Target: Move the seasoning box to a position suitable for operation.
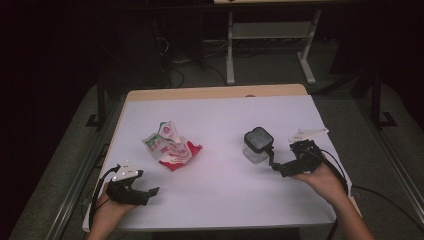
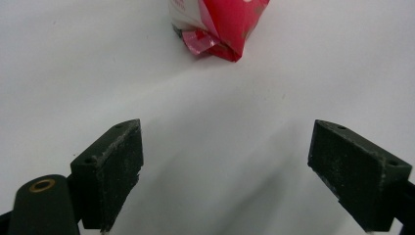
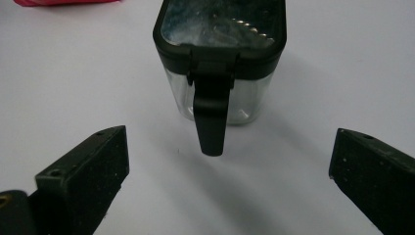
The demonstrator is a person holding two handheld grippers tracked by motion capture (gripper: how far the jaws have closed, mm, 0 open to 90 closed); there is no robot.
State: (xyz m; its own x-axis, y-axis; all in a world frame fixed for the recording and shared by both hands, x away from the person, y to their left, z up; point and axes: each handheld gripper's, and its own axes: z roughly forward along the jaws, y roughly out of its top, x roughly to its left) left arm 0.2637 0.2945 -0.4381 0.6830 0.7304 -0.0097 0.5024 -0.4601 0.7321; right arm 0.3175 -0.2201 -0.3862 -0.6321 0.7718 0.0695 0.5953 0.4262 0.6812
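Right gripper view: the right tool [image 3: 222, 181] stands wide and empty, jaws either side of the latch tab [image 3: 209, 122] hanging from the lidded jar [image 3: 220, 58] at twelve o'clock. Left tool [image 1: 145, 192], also wide, faces the crumpled wrapper [image 1: 170, 147] at one o'clock on the counter [image 1: 225, 200]. Closing on the tab alone could tip the light jar, I judge.

Dim room, white-topped table [image 1: 220, 200] w/ wood edge, grey carpet floor [image 1: 60, 170], white desk frame [image 1: 270, 35] behind, floor cables [image 1: 175, 55]
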